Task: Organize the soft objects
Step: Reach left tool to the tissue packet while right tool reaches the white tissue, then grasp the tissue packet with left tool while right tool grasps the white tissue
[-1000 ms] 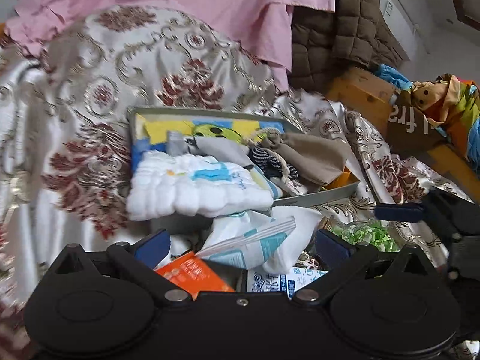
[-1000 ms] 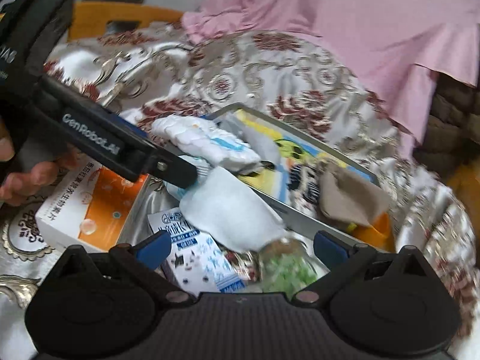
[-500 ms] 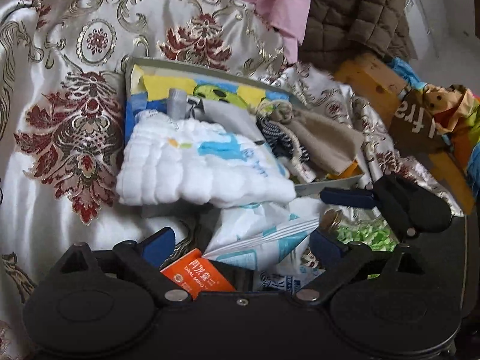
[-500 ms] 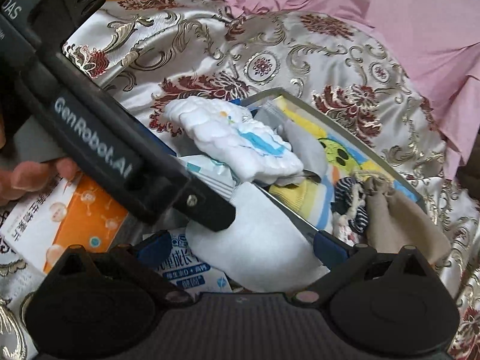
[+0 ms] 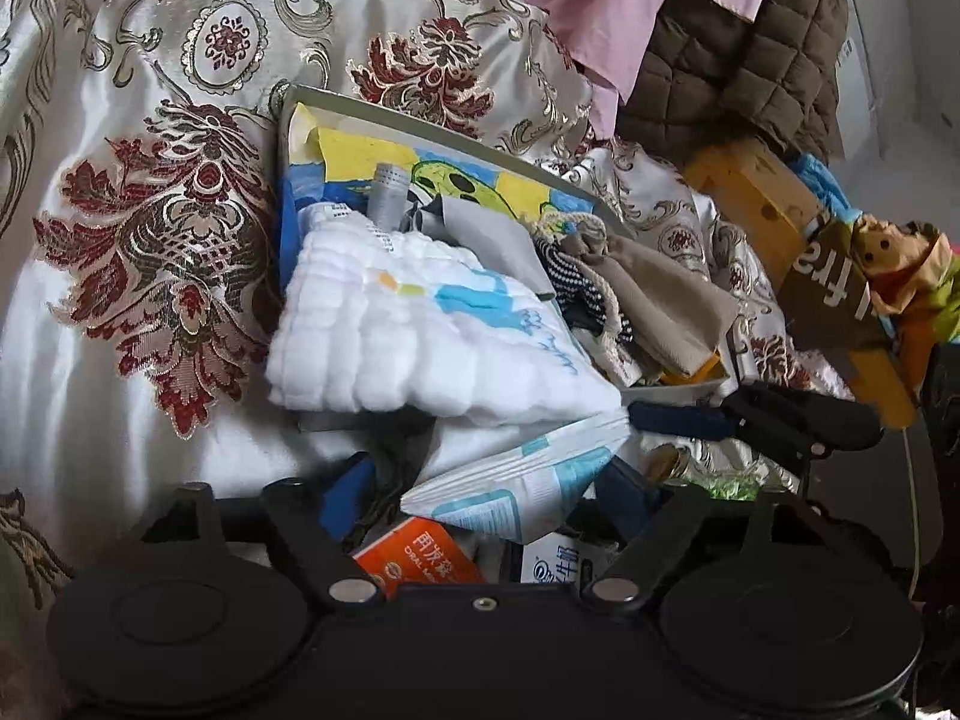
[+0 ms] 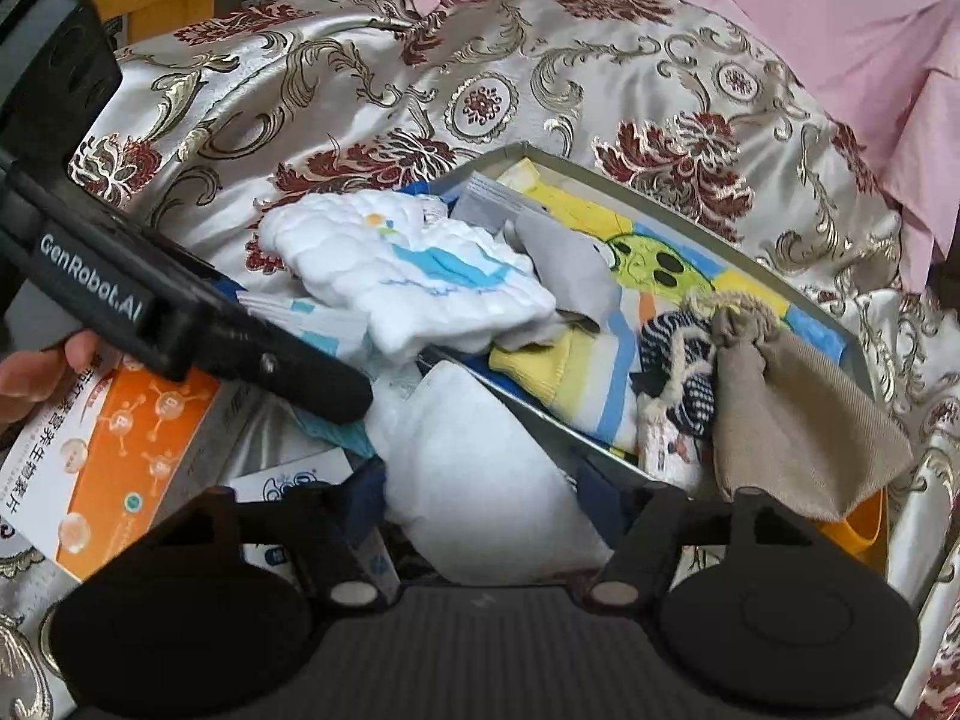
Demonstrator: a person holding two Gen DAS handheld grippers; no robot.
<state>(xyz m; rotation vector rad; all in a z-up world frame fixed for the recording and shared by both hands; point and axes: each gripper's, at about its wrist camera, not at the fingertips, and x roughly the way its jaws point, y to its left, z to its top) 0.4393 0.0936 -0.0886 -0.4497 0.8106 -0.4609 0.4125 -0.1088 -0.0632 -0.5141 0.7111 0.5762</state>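
Left wrist view: left tongs (image 5: 486,489) are closing around a blue-and-white packet (image 5: 510,492) that is lying between the blue pads; contact is not yet showing. Just beyond, a white quilted cloth (image 5: 420,342) is sagging over the near rim of the tray (image 5: 456,129), half in, half out. A tan pouch (image 5: 660,306) and a striped sock (image 5: 576,288) are crowding the tray's right end. An orange box (image 5: 420,555) is lying under the packet.

Right wrist view: right tongs (image 6: 492,510) are closing on a white pad (image 6: 480,480), which is bulging up between the fingers, soft and wrinkled, just outside the tray's near wall; whether the pads are pressing it, I cannot tell. The left tongs' arm is crossing in from the left.

Progress, by my reading: several soft pieces are sitting in the tray already, though loosely heaped. The pad, the packet and the overhanging cloth are still waiting to be placed.
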